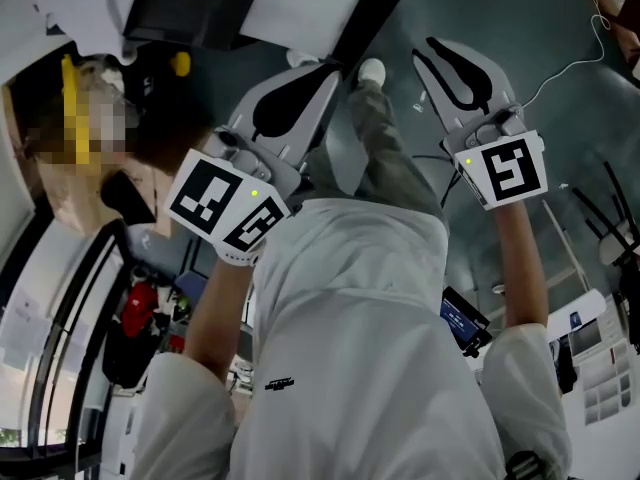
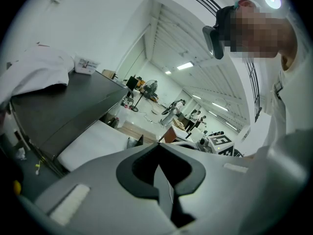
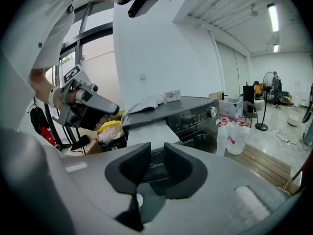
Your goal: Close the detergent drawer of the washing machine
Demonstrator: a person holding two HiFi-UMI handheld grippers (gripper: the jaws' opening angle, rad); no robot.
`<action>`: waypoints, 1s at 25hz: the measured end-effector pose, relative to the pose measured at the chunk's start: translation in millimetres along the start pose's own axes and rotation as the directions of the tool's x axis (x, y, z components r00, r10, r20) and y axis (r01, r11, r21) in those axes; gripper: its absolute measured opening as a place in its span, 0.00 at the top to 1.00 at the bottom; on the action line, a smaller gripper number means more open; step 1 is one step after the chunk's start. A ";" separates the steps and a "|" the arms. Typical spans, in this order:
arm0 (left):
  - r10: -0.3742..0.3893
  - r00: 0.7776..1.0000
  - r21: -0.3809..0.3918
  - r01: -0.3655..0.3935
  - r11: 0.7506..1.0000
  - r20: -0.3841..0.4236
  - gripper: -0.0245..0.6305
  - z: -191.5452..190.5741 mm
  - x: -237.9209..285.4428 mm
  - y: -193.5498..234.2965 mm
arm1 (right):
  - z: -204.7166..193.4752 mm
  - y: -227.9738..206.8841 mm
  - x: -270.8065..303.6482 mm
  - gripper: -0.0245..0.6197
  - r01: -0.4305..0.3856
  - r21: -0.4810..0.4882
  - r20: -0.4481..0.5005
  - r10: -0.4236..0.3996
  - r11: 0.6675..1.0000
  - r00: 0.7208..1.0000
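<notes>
Washing machine (image 3: pixel 195 112), dark, w/ a white cloth (image 3: pixel 146 103) heaped on top, stands well apart from both my tools. The white slab jutting from its front beside the control panel I take for the detergent drawer (image 3: pixel 148 132) (can't see inside it from here, so that's a guess). It's pulled out, not flush w/ the front. So none of the job is done yet, as far as I can judge.

My right gripper (image 3: pixel 157 153) looks straight at the machine. Its jaws are a little apart, w/ nothing btwn them, just the machine's front seen far off through the gap. My left gripper (image 2: pixel 157 146) has its jaws together, empty, w/ the machine off to one side.

Left to do: bring one tool to the drawer's front edge and push it in till flush.
</notes>
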State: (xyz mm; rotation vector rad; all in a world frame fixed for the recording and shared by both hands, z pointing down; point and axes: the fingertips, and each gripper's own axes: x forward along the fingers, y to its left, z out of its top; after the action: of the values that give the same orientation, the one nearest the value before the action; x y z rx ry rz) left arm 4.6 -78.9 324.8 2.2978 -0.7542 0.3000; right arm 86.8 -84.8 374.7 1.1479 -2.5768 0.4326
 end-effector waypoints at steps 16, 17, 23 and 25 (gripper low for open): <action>0.073 0.997 -0.058 -0.074 0.996 -0.032 0.94 -40.9 3.3 25.8 | -63.2 3.3 43.1 0.78 -0.122 -0.093 -0.087 0.114 0.988 0.990; 0.076 0.997 -0.062 -0.078 0.995 -0.032 0.94 -43.1 3.8 27.5 | -65.2 3.4 44.6 0.78 -0.128 -0.092 -0.088 0.120 0.988 0.989; 0.081 0.996 -0.070 -0.083 0.994 -0.035 0.94 -50.2 6.7 34.2 | -71.4 0.3 56.8 0.77 -0.129 -0.070 -0.080 0.123 0.989 0.989; 0.081 0.996 -0.075 -0.084 0.994 -0.037 0.94 -52.3 7.4 35.8 | -70.0 0.4 60.3 0.78 -0.136 -0.084 -0.071 0.130 0.987 0.989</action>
State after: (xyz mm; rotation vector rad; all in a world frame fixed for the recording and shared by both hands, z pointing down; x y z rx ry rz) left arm -11.0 -67.9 385.7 2.1882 -0.8312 0.3409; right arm 57.4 -98.1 461.2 0.9210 -2.5966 0.3738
